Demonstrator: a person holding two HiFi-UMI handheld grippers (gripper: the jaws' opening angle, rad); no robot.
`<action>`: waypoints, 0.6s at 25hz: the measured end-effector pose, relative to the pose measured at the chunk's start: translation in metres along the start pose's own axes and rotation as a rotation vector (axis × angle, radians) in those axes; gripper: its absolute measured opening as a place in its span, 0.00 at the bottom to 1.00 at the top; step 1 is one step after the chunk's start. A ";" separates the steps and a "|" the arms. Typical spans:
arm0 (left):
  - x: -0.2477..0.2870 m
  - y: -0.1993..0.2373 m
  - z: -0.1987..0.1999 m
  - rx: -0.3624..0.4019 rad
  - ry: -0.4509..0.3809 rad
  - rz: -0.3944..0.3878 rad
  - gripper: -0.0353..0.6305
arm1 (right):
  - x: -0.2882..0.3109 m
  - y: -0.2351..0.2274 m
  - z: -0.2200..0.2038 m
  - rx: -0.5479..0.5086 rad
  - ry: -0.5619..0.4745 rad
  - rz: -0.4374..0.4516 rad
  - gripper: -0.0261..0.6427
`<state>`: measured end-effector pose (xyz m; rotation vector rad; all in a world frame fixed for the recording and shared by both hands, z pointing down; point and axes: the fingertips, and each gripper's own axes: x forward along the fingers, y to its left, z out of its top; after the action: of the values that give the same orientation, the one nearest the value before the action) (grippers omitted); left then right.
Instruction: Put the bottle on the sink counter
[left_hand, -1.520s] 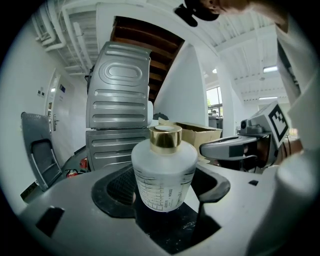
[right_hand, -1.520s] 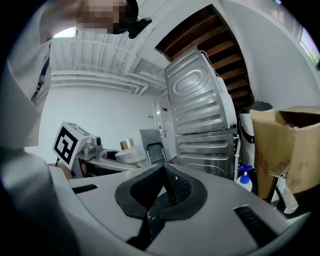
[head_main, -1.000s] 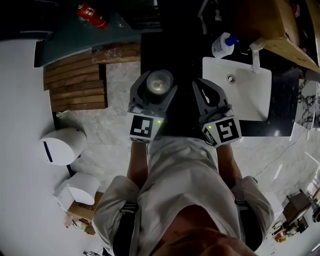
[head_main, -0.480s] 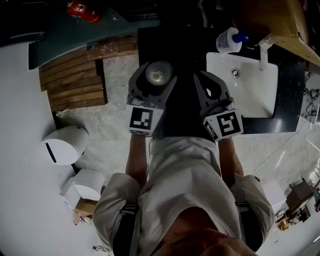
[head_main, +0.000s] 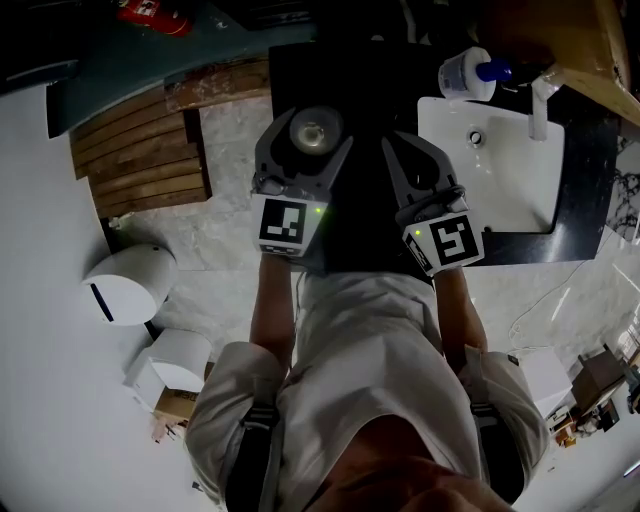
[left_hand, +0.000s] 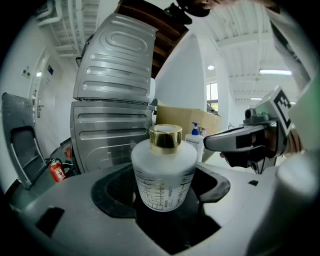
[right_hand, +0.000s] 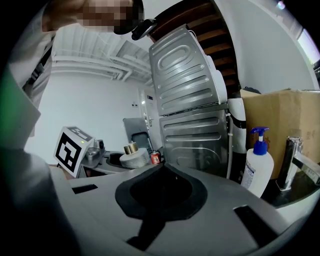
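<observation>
Both shifted up-frame: left gripper fingers grasping bottle; right gripper fingers clenched, empty, left of sink.

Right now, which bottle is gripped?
The frosted gold-capped bottle, in the left gripper; the blue-pump bottle stands free by the sink.

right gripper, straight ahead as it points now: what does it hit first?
The right gripper, jaws shut and empty, points at the ribbed metal cabinet, so likely that first. The pump bottle stands right of the line. Depth unclear.
</observation>
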<state>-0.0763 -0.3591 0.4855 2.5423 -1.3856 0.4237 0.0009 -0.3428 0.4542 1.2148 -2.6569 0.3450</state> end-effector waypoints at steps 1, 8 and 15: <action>0.002 0.002 -0.002 -0.001 0.001 0.000 0.54 | 0.002 -0.002 -0.002 0.002 0.001 -0.003 0.04; 0.017 0.016 -0.022 0.003 0.027 0.003 0.54 | 0.021 -0.007 -0.021 0.005 0.028 -0.009 0.04; 0.032 0.024 -0.036 0.002 0.054 0.003 0.54 | 0.033 -0.013 -0.032 0.011 0.048 -0.010 0.04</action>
<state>-0.0850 -0.3853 0.5315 2.5114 -1.3711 0.4915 -0.0073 -0.3657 0.4952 1.2076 -2.6111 0.3830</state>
